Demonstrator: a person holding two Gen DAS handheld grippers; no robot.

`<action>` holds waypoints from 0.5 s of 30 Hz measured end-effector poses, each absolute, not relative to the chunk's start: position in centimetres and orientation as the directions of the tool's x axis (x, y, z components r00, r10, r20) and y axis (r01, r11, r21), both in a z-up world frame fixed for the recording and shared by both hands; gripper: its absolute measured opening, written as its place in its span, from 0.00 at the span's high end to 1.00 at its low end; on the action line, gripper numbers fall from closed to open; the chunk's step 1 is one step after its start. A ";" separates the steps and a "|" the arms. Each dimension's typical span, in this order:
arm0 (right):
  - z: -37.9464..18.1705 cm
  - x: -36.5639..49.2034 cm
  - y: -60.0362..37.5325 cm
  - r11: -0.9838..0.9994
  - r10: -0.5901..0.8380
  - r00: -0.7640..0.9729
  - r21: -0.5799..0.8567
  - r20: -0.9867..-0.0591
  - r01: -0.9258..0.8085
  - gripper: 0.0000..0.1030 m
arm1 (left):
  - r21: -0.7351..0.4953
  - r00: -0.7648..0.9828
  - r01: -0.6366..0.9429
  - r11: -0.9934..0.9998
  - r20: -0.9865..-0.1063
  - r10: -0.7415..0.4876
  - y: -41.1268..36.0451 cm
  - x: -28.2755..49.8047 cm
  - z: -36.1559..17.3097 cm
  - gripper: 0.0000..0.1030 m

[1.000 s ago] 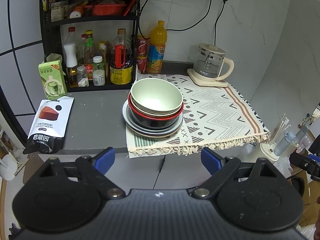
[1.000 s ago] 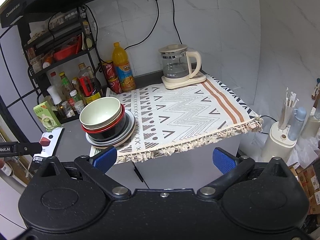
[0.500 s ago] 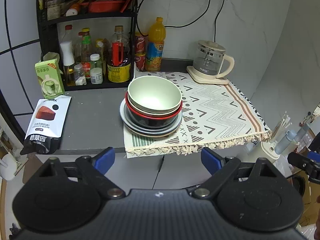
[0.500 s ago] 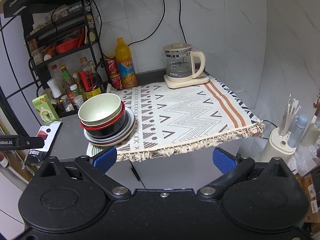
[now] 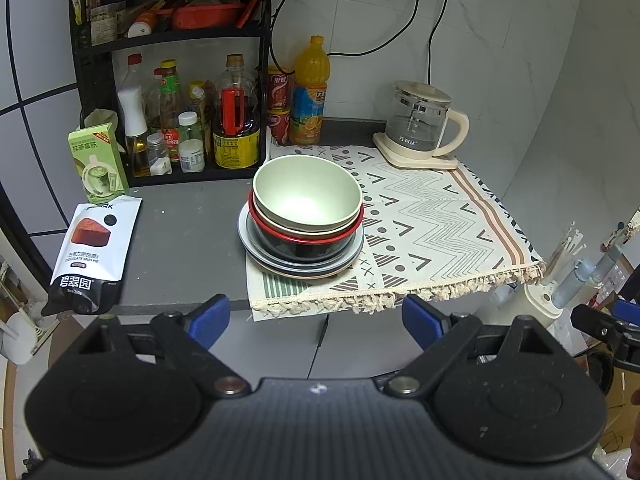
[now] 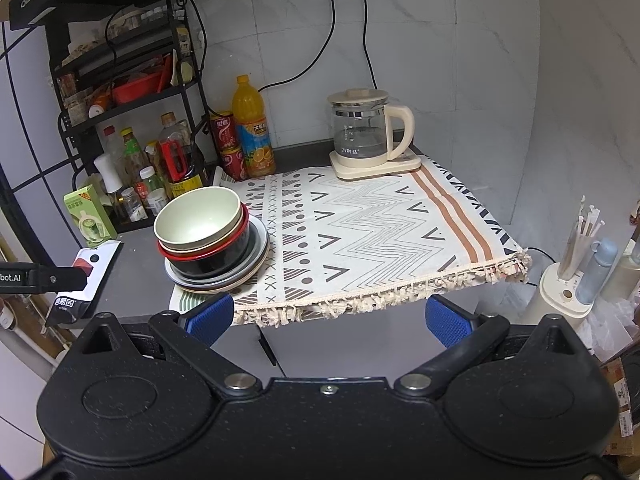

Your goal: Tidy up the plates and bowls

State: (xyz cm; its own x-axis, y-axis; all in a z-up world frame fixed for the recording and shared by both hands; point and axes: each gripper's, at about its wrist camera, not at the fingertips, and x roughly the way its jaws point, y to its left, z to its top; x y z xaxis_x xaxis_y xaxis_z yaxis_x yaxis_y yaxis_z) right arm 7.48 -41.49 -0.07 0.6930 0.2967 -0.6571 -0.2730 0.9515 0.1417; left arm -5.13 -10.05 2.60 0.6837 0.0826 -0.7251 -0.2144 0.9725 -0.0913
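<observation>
Left claw (image 5: 316, 318) wide, empty, short of desk (image 5: 188, 236) edge; right claw (image 6: 328, 318) likewise. Bowl stack (image 5: 306, 208) on plates (image 5: 300, 260), at patterned mat's (image 5: 432, 228) left end. Left view alone shows snack pouch (image 5: 94, 256) whole; right view shows left claw's finger (image 6: 44, 278) covering it. Bowls smooth, round; mat woven, fringed.

**Dark counter, half under a patterned cloth**

The grey counter (image 5: 188, 240) fills the middle of the frame. A fringed, zigzag-patterned cloth (image 5: 432, 224) covers its right part and hangs over the front edge. A stack of plates and bowls (image 5: 304, 220) sits on the cloth's left edge. A glass kettle (image 5: 424, 128) stands on the cloth at upper right. On the bare left part lie a snack pouch (image 5: 94, 252) and a green carton (image 5: 96, 160), with a black bottle rack (image 5: 172, 80) behind.
</observation>
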 end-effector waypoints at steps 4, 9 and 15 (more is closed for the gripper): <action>0.0 7.5 -41.5 0.952 0.295 0.693 0.145 -0.658 -0.269 0.00 | -0.092 0.686 -0.207 0.974 -0.723 0.078 -10.2 -5.2 2.7 0.11; 0.0 7.6 -41.7 0.952 0.298 0.691 0.151 -0.658 -0.267 0.00 | -0.094 0.684 -0.209 0.973 -0.726 0.077 -10.5 -5.4 2.9 0.11; -0.1 7.6 -41.7 0.952 0.298 0.690 0.154 -0.660 -0.264 0.00 | -0.088 0.681 -0.209 0.974 -0.728 0.081 -10.3 -5.6 3.1 0.11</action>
State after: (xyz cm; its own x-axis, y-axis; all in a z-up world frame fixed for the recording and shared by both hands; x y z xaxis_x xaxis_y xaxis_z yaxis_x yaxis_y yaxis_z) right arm 7.58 -41.71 -0.11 0.6898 0.2975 -0.6600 -0.2635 0.9523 0.1538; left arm -5.62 -10.28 3.13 0.6808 0.0808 -0.7280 -0.2094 0.9739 -0.0878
